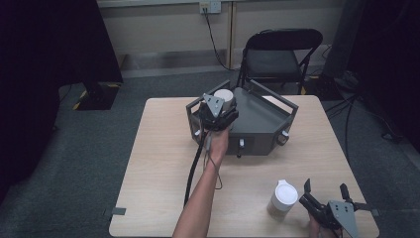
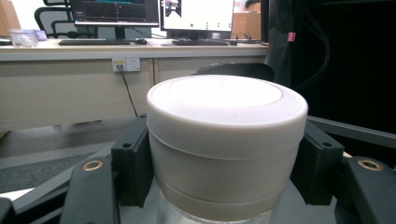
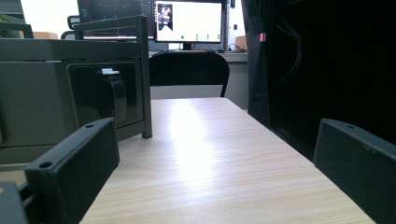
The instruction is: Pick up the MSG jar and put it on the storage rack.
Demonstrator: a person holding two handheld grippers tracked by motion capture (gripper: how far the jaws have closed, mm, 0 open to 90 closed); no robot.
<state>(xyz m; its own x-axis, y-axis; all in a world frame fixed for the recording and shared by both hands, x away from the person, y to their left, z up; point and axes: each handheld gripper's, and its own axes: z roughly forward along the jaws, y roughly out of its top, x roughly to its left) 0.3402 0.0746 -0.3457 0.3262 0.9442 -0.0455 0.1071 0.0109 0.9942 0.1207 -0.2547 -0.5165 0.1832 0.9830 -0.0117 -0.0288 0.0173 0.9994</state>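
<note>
The left gripper [image 1: 216,115] clamps a white jar [image 2: 226,144] over the grey box [image 1: 262,124]. A second jar [image 1: 283,198] stands just left of the right gripper [image 1: 324,191], gaping, empty; apparently one jar remains.

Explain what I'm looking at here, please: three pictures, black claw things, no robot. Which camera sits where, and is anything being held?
No robot: a person holds a hand-operated gripper in each hand. The wide picture comes from a camera above the table. The other two come from cameras riding on the grippers, looking out between their black fingers.

On the table stand a grey metal box and a white jar. A folding chair stands behind.

The left gripper is shut on a second jar at the box; its fingers press the lid's sides. The right gripper is open beside the white jar, holding nothing.
</note>
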